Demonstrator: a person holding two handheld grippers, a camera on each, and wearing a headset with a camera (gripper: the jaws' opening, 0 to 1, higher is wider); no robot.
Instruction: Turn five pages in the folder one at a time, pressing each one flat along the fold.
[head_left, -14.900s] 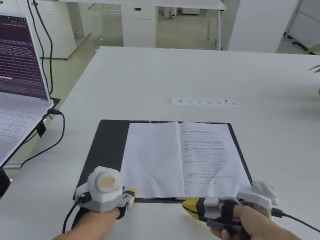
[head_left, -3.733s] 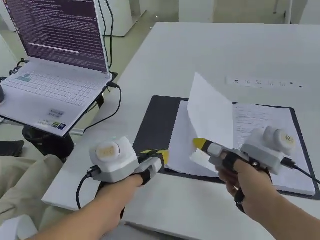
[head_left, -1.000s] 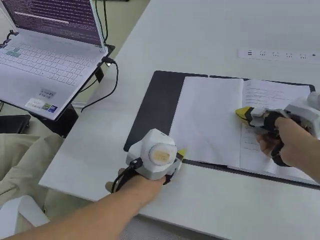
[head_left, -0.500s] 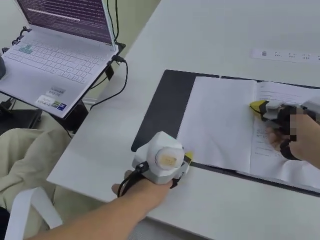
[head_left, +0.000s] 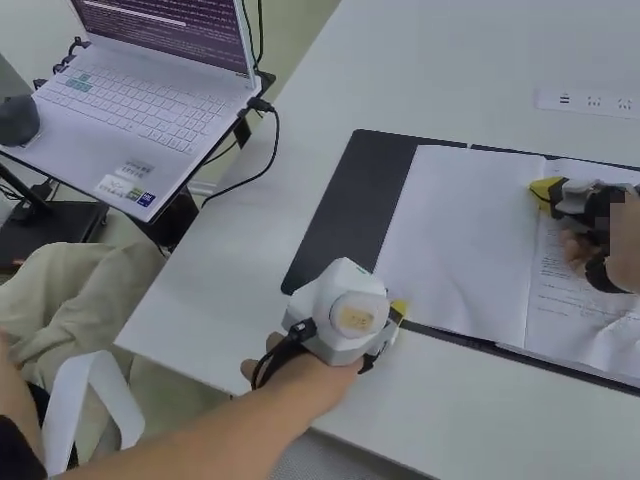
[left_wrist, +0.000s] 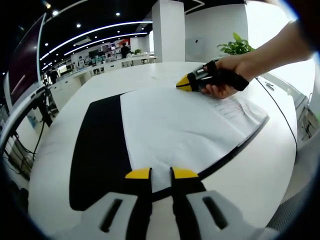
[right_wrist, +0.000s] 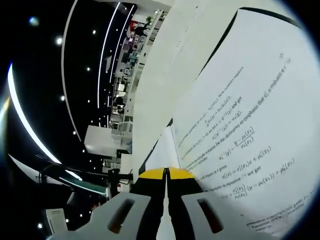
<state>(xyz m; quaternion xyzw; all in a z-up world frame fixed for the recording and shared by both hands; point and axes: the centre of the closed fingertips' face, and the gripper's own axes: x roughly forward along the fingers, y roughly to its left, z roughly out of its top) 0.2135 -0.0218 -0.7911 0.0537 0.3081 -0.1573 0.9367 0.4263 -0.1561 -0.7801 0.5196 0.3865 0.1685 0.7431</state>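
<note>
The black folder (head_left: 350, 205) lies open on the white table, a blank white page (head_left: 470, 245) on its left half and a printed page (head_left: 580, 300) on its right. My right gripper (head_left: 543, 190) is shut, its yellow tips pressed down on the fold near the far end; its own view has the shut tips (right_wrist: 166, 172) on the crease beside printed lines (right_wrist: 240, 145). My left gripper (head_left: 396, 312) rests at the folder's near edge by the blank page's corner, its jaws (left_wrist: 161, 173) a narrow gap apart with nothing between them. The left gripper view also catches the right gripper (left_wrist: 185, 82).
An open laptop (head_left: 150, 110) stands on a raised stand to the left, with a black cable (head_left: 255, 160) hanging past the table's edge. A white power strip (head_left: 590, 100) lies beyond the folder. A green plant (left_wrist: 235, 45) stands far off.
My right gripper has slid along the fold toward the folder's far end, staying shut. The left gripper has stayed at the near edge. The head camera has shifted.
</note>
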